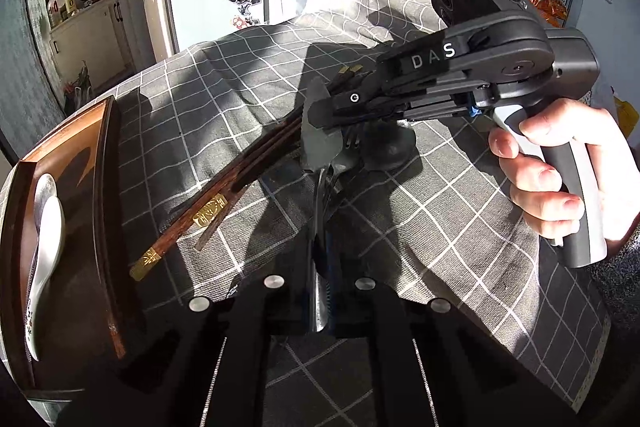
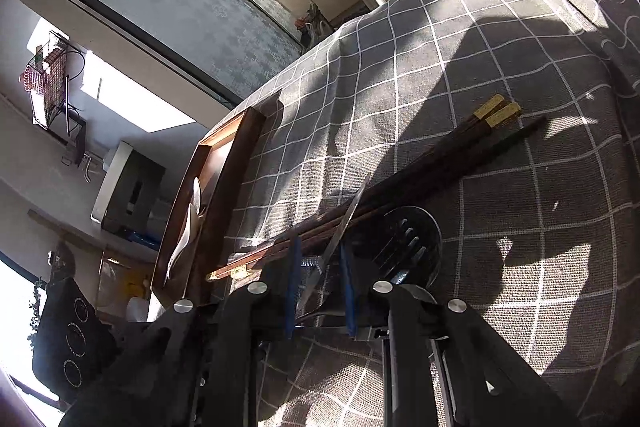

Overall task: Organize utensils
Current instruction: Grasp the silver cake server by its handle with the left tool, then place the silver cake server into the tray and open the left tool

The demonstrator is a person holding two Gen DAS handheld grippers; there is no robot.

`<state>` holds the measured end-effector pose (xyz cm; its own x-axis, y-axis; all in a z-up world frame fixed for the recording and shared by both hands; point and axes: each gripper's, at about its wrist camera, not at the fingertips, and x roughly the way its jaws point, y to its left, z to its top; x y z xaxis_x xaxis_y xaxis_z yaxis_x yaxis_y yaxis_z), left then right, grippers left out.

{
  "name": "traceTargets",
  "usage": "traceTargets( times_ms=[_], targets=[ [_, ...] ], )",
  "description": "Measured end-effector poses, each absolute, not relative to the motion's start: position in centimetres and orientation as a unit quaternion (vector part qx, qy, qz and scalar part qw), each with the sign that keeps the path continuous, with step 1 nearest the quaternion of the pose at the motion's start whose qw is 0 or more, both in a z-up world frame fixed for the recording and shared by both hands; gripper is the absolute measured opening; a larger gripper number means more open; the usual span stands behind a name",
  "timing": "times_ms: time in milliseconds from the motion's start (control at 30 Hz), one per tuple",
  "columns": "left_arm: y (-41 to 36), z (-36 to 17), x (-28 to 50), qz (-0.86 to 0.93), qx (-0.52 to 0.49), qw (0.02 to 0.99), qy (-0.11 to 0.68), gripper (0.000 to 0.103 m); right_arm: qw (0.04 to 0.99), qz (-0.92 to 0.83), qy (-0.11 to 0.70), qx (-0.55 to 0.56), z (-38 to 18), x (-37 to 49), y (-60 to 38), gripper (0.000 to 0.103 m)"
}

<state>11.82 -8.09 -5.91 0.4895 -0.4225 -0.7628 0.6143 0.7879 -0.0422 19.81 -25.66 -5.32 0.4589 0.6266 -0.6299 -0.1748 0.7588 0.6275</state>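
On the far left a wooden tray is already holding white spoons, so it looks like the place where the sorted cutlery is going. Just right of it, a bundle of dark chopsticks is lying slantwise on the checked tablecloth. Beside them a tangle of metal pieces, a knife and a fork, is sitting near a small black dish.

To do this step well, each piece should probably be lifted clear of the tangle on its own and kept level, so the chopsticks are not being dragged along.

The left gripper is nearly closed, pinching a metal handle. The right gripper is clamping the knife blade between its blue pads.
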Motion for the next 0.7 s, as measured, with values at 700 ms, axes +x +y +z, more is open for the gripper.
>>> traceTargets(
  times_ms=[700],
  targets=[
    [-3.0,-3.2,10.7,-0.277,0.092,0.881,0.373,0.013,0.813,0.321,0.388,0.293,0.7,19.3,-21.5,0.000]
  ],
)
